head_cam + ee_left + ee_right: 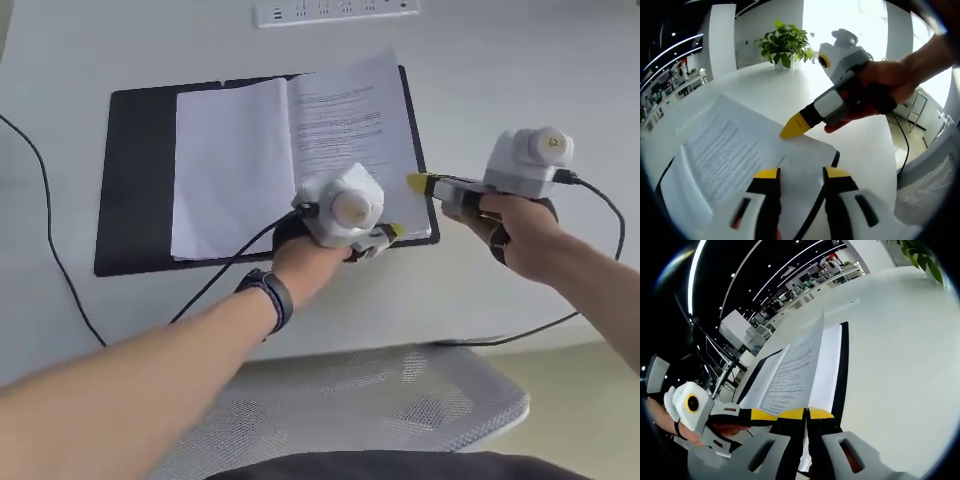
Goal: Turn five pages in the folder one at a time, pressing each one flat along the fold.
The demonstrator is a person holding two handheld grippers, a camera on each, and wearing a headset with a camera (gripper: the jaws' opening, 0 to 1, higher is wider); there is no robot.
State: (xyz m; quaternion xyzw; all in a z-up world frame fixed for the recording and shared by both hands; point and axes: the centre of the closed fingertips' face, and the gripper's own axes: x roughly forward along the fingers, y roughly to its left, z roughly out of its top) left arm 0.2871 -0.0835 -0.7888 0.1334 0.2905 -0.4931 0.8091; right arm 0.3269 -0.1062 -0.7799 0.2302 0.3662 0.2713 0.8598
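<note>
Bright, window glare, fisheye-warped edges

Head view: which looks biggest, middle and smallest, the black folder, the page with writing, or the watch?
1. Black folder: largest.
2. Page with writing: smaller, lying inside the folder.
3. Watch: smallest, even though it is nearer the camera.

White table (520, 80), near edge curved. Power strip (335, 10) w/ sockets lies at far edge, top centre of head view. Grey mesh chair (400, 400) sits below near edge; also at rt of left gripper view. Leafy green plant (785, 45) stands on far part of table, next to white pillar (722, 50). Bkgd in right gripper view: dark ceiling w/ light strips (695, 270), rows of desks (810, 290), blurry.
</note>
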